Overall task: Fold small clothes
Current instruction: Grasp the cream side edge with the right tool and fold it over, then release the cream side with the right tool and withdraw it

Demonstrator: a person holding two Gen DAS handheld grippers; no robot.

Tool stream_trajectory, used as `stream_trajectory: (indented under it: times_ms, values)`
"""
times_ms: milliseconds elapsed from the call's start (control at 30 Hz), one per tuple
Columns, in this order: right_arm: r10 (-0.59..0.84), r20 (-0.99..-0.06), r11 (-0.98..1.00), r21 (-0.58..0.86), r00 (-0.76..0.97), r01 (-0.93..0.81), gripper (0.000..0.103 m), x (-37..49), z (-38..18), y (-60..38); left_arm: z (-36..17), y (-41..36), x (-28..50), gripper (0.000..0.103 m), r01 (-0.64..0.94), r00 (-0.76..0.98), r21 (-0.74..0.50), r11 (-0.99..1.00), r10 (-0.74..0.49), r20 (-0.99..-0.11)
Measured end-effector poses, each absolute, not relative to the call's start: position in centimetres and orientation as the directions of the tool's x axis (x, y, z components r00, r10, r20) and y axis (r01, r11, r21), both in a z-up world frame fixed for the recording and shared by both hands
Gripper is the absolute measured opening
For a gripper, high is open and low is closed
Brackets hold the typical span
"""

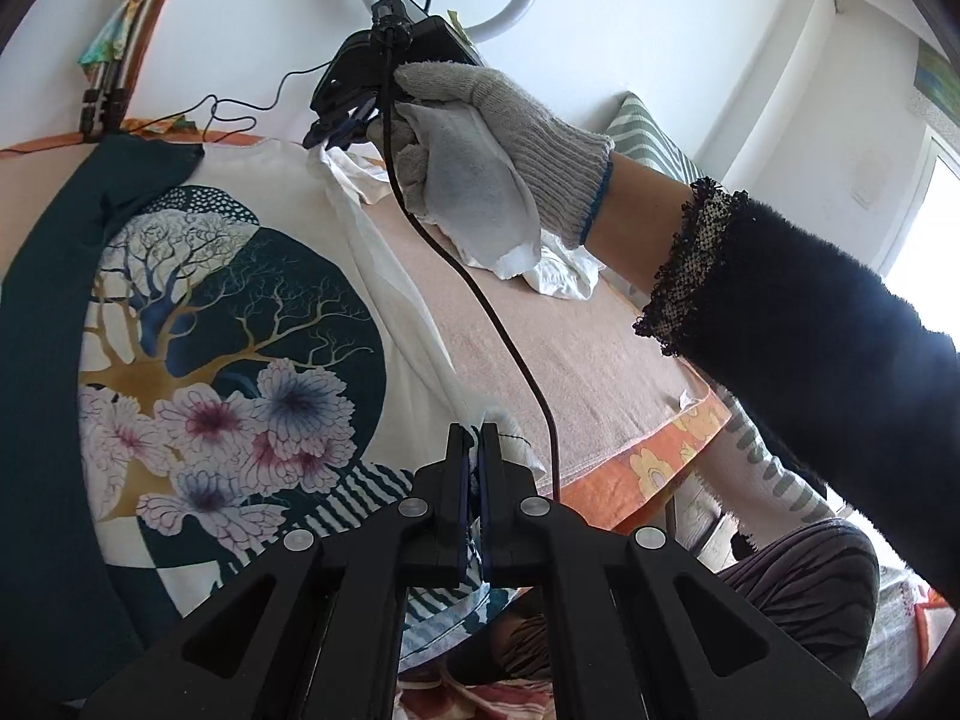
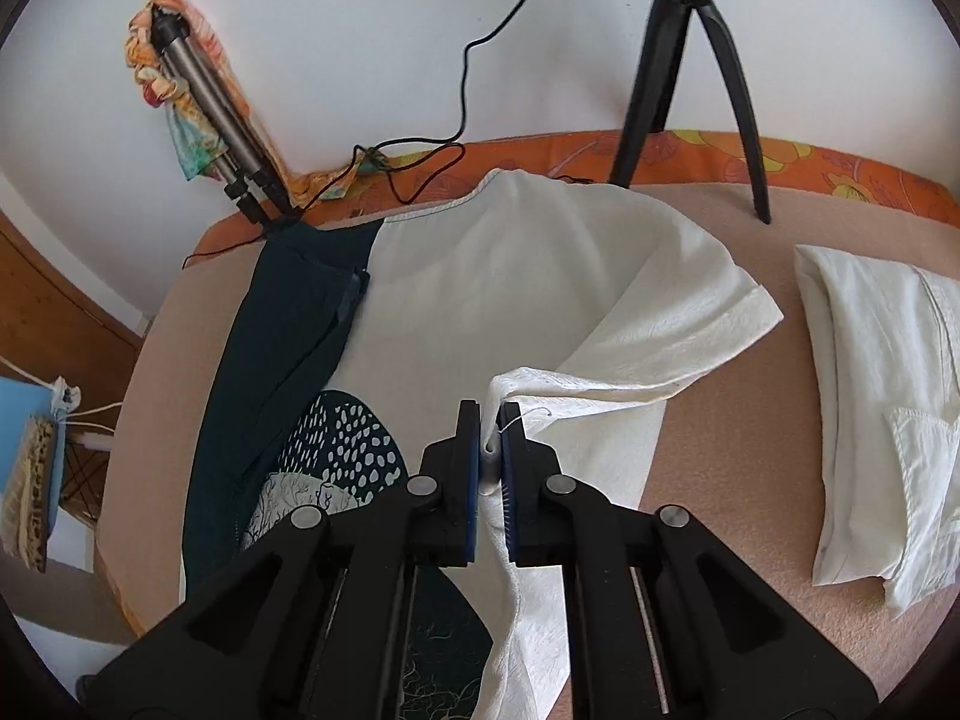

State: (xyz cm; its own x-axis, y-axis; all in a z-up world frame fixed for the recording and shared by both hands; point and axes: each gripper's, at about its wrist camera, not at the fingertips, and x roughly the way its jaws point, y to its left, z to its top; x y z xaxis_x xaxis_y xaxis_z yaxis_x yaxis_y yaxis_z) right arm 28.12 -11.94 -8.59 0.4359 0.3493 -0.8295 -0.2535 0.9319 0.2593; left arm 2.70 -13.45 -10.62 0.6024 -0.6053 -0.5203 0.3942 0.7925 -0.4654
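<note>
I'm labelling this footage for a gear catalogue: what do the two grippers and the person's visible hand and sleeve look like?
Both the left gripper and the right gripper are matte black plastic with silver round pivot bolts and blue pads on flat parallel fingers. A black cable trails from the right one. The hand wears a grey knit glove with a blue cuff edge; the sleeve is dark and fuzzy with lace trim.

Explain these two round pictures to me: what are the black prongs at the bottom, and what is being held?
Each picture comes from a fisheye camera on a hand-held gripper, looking along its jaws. A person holds one in each hand; no robot arm. The left gripper is shut on the shirt's white edge. The left view also shows the person's gloved hand carrying the other tool. The right gripper is shut on a pinch of white cloth near the sleeve. The shirt lies on a peach blanket, beside a folded white garment and a tripod.
</note>
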Motion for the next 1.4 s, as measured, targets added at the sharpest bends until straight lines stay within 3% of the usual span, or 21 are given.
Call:
stream_trajectory:
  times_ms: [167,567,667,700,800,833,867,933,1033,1300,1400]
  values:
    - [0.290,-0.869,0.918,0.135,0.400,-0.373,0.007,27.2,-9.3,-5.3,-11.2,-10.4,2.1,0.001,0.335,0.628,-0.483,0.809,-0.573,-0.526]
    - [0.273,-0.914,0.888,0.120,0.299,-0.445,0.007,27.5,-12.3,1.8,-13.6,-6.1,1.0,0.001,0.209,0.636,-0.499,0.841,-0.505,-0.584]
    - [0.294,-0.916,0.875,0.143,0.272,-0.462,0.015,26.9,-12.0,2.0,-13.7,-4.8,0.7,0.011,0.162,0.636,-0.500,0.850,-0.478,-0.606]
    - [0.305,-0.912,0.871,0.151,0.273,-0.468,0.027,26.5,-11.6,1.7,-13.4,-4.5,0.4,0.012,0.155,0.650,-0.484,0.861,-0.458,-0.607]
    - [0.339,-0.892,0.867,0.173,0.299,-0.467,0.034,25.2,-9.6,-0.1,-12.0,-4.0,-0.6,0.013,0.164,0.696,-0.420,0.892,-0.406,-0.592]
    - [0.349,-0.886,0.869,0.183,0.306,-0.460,0.034,24.8,-8.9,-0.9,-11.6,-4.4,-0.6,0.018,0.183,0.701,-0.395,0.900,-0.401,-0.590]
    - [0.365,-0.877,0.870,0.202,0.312,-0.449,0.034,24.4,-8.3,-1.8,-11.3,-4.9,-0.6,0.031,0.203,0.696,-0.374,0.905,-0.402,-0.595]
    - [0.405,-0.857,0.869,0.253,0.318,-0.426,0.034,23.2,-7.1,-3.8,-11.2,-5.9,-0.3,0.043,0.233,0.679,-0.364,0.902,-0.419,-0.603]
    - [0.443,-0.825,0.870,0.300,0.352,-0.392,0.034,19.5,-5.5,-8.1,-11.5,-8.3,0.2,0.043,0.299,0.649,-0.323,0.898,-0.440,-0.621]
    - [0.463,-0.781,0.881,0.354,0.419,-0.314,0.034,12.7,-4.5,-15.6,-13.7,-12.7,1.7,0.043,0.357,0.604,-0.158,0.921,-0.356,-0.713]
    - [0.458,-0.769,0.887,0.366,0.446,-0.281,0.034,11.6,-4.3,-17.9,-13.8,-12.9,1.4,0.043,0.369,0.627,-0.120,0.922,-0.343,-0.699]
